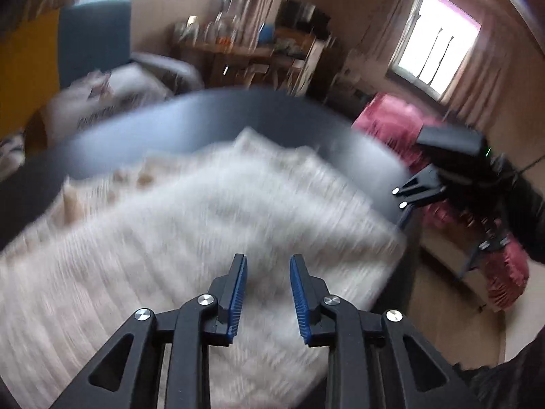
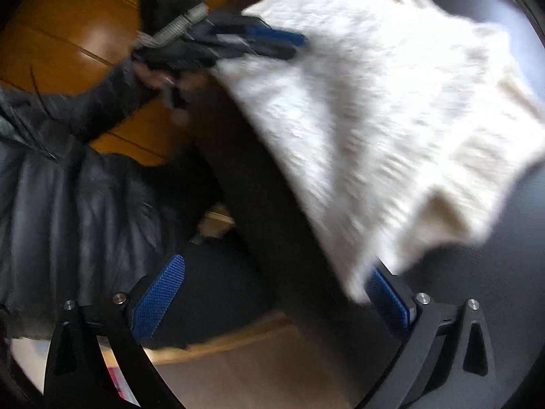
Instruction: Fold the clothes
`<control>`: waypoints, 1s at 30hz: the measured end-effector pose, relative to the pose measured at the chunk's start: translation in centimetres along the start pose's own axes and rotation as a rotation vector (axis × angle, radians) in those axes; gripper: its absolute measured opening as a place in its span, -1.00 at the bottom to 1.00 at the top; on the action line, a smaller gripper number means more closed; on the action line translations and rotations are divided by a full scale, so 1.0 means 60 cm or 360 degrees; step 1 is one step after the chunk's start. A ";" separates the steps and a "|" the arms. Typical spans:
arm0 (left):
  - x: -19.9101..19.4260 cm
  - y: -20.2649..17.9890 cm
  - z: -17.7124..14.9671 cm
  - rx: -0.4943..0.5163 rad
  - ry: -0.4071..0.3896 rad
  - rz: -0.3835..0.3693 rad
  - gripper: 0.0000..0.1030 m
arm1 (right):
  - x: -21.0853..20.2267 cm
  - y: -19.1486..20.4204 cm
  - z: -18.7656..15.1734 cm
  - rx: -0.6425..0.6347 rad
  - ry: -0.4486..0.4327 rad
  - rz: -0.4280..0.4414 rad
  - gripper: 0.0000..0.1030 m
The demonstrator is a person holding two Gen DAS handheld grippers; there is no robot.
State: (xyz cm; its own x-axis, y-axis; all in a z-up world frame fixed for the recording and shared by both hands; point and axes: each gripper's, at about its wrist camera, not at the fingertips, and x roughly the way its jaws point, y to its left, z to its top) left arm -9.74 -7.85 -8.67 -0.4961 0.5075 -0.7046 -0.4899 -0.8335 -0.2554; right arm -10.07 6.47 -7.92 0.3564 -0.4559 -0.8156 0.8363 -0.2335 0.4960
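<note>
Daylight came through two curtained windows (image 1: 439, 44) into a cluttered room, and a dark round table (image 1: 204, 116) stood in the middle of it. On this table lay one cream-white knitted sweater (image 1: 204, 211), thick and fuzzy; its near part hung a little over the table edge toward the person in the dark padded jacket (image 2: 68, 187). It looked partly doubled, but the blur did not let me say how many layers.

I counted two tongs. The left gripper (image 1: 268, 289) hovered low over the sweater with its blue pads (image 1: 238, 293) a narrow gap apart and nothing between them. The right gripper (image 2: 272, 293) stood wide apart beside the table edge; one pad (image 2: 388, 296) was just beside the hanging corner of the knit, maybe touching, but it did not pinch it. So both were empty.

Whether a fold was just laid down or the next one was coming, I could not judge. For a good fold of such soft knit, I think both tongs should catch the edge at the same height, take all layers together, and carry it over slowly, so the cloth does not slide from the table.
</note>
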 end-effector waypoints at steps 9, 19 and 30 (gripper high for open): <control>0.118 0.037 0.075 0.0123 0.0150 0.0264 -0.46 | -0.039 -0.010 0.145 -0.0106 -0.0326 -0.0159 1.00; 0.092 0.135 0.095 0.0229 0.0197 0.0048 -0.41 | 0.006 -0.126 0.150 0.0229 -0.0336 -0.0184 1.00; 0.137 0.211 0.121 0.0353 0.0497 -0.0372 -0.31 | 0.013 -0.093 0.212 -0.0040 -0.0322 -0.0062 1.00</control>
State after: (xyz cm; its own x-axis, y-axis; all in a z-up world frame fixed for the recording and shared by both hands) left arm -25.25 -12.64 -12.87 -0.1300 0.5580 -0.8196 -0.7221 -0.6198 -0.3074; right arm -19.74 -3.54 -7.52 0.2348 -0.6111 -0.7559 0.8587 -0.2340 0.4559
